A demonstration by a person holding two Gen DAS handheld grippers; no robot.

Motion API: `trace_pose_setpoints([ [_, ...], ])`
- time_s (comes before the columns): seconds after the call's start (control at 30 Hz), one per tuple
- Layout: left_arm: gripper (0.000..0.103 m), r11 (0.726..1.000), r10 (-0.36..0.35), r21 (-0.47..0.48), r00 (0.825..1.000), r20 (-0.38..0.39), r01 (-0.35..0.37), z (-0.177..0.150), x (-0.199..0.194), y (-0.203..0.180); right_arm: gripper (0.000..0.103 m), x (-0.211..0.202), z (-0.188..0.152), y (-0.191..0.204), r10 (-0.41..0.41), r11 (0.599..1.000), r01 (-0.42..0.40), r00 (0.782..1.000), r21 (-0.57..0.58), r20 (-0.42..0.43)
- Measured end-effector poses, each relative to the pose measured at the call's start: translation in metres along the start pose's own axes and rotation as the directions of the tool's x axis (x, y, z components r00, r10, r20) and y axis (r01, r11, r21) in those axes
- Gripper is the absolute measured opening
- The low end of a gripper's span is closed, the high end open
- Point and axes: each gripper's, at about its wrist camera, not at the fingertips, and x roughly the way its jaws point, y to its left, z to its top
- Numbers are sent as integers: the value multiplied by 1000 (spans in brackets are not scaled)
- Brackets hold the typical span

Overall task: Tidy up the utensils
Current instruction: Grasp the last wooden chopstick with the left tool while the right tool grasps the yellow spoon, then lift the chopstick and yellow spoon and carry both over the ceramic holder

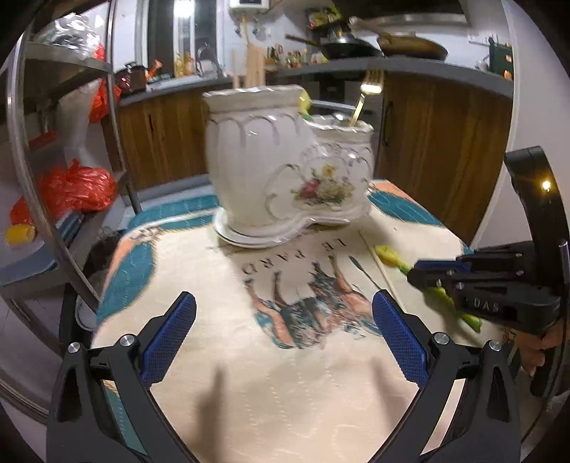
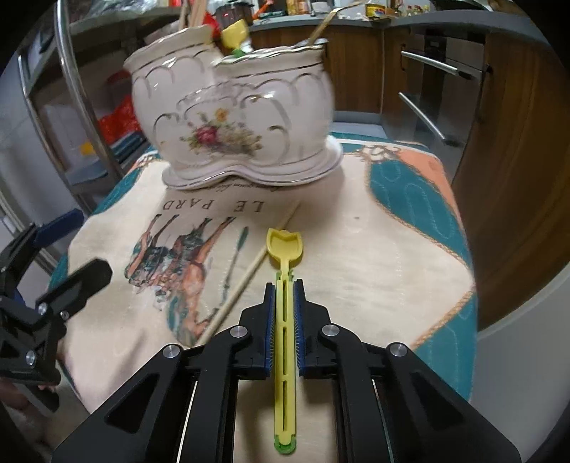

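While a printed cloth (image 2: 356,249) is covering the table, a white ceramic holder (image 2: 242,117) with two compartments is standing at its far side on a matching saucer. Some of the sorting is looking done already: a gold fork (image 1: 363,96) is leaning out of the lower compartment, a yellow spoon head (image 2: 235,34) is poking up where the two compartments meet, and wooden sticks (image 2: 194,12) are rising from the taller one. Which compartment the yellow piece is sitting in, I cannot tell.

Two items are lying loose in front of the holder. A single wooden chopstick (image 2: 245,277) is resting diagonally on the cloth, untouched. Just beside it, the yellow plastic spoon (image 2: 285,285) is being pinched along its slotted handle by the right gripper (image 2: 285,288), bowl pointing toward the holder; whether it is lifted off the cloth is unclear. The left gripper (image 1: 285,317) is hovering with its blue pads spread wide, carrying nothing. Judging from this, the spoon and chopstick remain to be placed.
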Motion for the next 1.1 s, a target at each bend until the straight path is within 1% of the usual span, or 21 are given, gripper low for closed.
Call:
trace_pose_setpoints([
  [0.07,97,1000,-22,4,999,-35,22,3,3,-7,11,-4,-1,-9,-8,1000,8,1000,5,23],
  [0.13,97,998,-66,0,993,-102,67,7,10,-18,11,-11,-2,-19,-3,1000,2,999,19,48],
  [0.2,97,991,-135,-20,974,-183,134,9,20,-27,11,-17,-2,-28,3,999,-6,997,35,72],
  [0.23,97,985,-172,-30,961,-218,169,10,24,-32,11,-20,-2,-31,9,999,-12,996,39,85],
  [0.27,97,983,-185,-30,954,-236,183,11,27,-35,11,-24,-2,-33,17,999,-22,995,39,101],
  [0.3,96,983,-182,-20,950,-253,183,13,29,-40,11,-28,-3,-35,25,999,-29,993,34,116],
  [0.37,88,987,-146,22,952,-270,158,17,33,-50,11,-34,-3,-36,29,999,-32,990,21,139],
  [0.4,79,988,-138,33,950,-280,153,18,35,-53,11,-36,-3,-38,31,999,-34,989,17,146],
  [0.43,71,988,-134,37,946,-295,151,19,38,-57,11,-39,-3,-39,33,999,-35,987,14,156],
  [0.47,68,987,-137,36,941,-310,156,20,41,-60,11,-41,-3,-41,36,999,-38,986,12,165],
  [0.5,62,987,-140,34,937,-320,159,21,44,-62,11,-43,-3,-43,38,999,-41,985,12,170],
  [0.53,52,986,-140,36,933,-330,161,22,46,-65,11,-44,-3,-45,41,999,-44,984,14,175],
  [0.67,35,985,-100,92,919,-380,145,26,61,-84,11,-45,-4,-50,54,998,-59,981,22,184],
  [0.73,25,984,-67,128,922,-381,124,29,66,-91,11,-46,-5,-51,61,997,-67,980,23,190],
  [0.77,22,983,-67,131,919,-387,127,31,68,-94,11,-46,-5,-50,64,997,-70,979,21,192],
  [0.8,14,983,-70,129,916,-394,131,35,71,-94,11,-47,-6,-50,66,997,-71,979,19,193],
  [0.83,9,983,-67,129,914,-401,129,37,73,-95,11,-48,-7,-49,67,997,-71,978,15,196],
  [0.93,6,982,-72,132,909,-411,138,40,77,-93,11,-52,-8,-47,74,997,-76,973,1,217],
  [1.0,4,980,-58,154,919,-390,127,39,74,-89,11,-57,-9,-45,78,997,-78,968,-12,238],
  [1.07,4,978,-71,160,934,-350,135,37,63,-82,11,-62,-10,-43,75,997,-73,961,-19,265],
  [1.1,4,978,-81,155,938,-336,140,37,57,-76,11,-64,-10,-42,75,997,-72,958,-20,275],
])
